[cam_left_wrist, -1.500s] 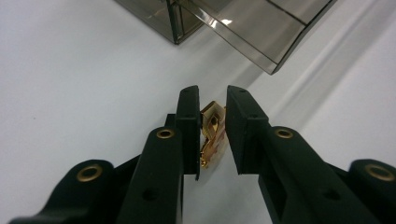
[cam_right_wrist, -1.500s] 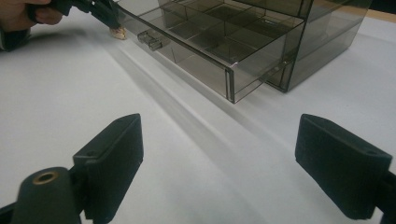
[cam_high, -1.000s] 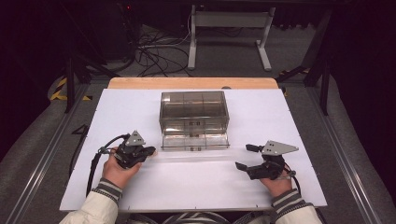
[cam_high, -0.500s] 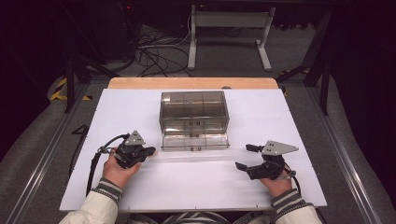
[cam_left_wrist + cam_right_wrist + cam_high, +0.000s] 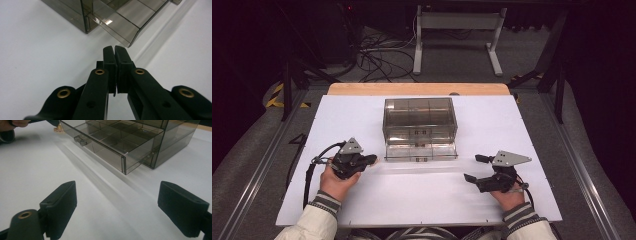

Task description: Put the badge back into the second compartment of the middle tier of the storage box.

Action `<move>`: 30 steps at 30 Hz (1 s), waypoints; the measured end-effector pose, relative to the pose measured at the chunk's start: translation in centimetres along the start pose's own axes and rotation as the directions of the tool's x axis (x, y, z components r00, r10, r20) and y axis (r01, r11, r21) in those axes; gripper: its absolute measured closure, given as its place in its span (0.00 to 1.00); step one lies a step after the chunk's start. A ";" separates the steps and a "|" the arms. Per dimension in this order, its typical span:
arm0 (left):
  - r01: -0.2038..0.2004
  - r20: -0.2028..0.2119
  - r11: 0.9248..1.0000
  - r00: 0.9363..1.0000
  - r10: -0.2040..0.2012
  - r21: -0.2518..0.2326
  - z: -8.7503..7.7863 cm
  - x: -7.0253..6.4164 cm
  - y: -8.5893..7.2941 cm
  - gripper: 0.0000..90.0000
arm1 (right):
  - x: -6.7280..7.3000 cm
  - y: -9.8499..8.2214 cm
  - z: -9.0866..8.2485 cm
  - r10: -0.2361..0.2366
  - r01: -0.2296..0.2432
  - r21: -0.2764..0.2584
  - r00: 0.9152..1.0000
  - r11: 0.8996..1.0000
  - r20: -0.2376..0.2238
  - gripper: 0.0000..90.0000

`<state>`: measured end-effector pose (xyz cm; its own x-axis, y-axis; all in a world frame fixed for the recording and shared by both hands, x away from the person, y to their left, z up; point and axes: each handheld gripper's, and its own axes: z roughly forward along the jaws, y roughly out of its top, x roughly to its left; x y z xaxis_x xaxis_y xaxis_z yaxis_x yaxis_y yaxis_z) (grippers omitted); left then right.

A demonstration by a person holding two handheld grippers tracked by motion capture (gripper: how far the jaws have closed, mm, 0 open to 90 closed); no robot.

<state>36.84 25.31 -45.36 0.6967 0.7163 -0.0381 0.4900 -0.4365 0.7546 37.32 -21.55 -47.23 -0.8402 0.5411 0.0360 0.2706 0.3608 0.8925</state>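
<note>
A smoky clear drawer box (image 5: 420,122) stands mid-table (image 5: 362,210), its bottom drawer (image 5: 421,151) pulled out. The left gripper (image 5: 371,160) rests near the drawer's left corner, jaws pressed together on nothing. The right gripper (image 5: 473,168) lies well apart from the drawer, jaws wide. Through the tinted walls, the compartments' contents are hard to make out.
</note>
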 end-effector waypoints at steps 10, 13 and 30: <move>0.022 0.008 0.997 1.000 -0.022 -0.076 -1.3 0.2 0.4 0.98 | 0.0 0.0 0.0 -0.001 0.001 0.000 1.000 1.000 0.001 0.18; 0.020 0.010 0.995 1.000 -0.020 -0.096 -1.6 0.1 0.6 0.98 | 0.0 0.0 0.0 -0.001 0.001 0.000 1.000 1.000 0.002 0.18; 0.025 0.021 0.988 1.000 -0.022 -0.152 -2.6 0.2 1.2 0.98 | 0.0 0.0 0.0 -0.002 0.002 0.002 1.000 1.000 0.003 0.18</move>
<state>36.18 26.34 -42.73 0.6966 0.7141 -0.0689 0.4221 -0.3303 0.8442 37.32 -21.52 -47.26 -0.8396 0.5423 0.0329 0.2695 0.3632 0.8919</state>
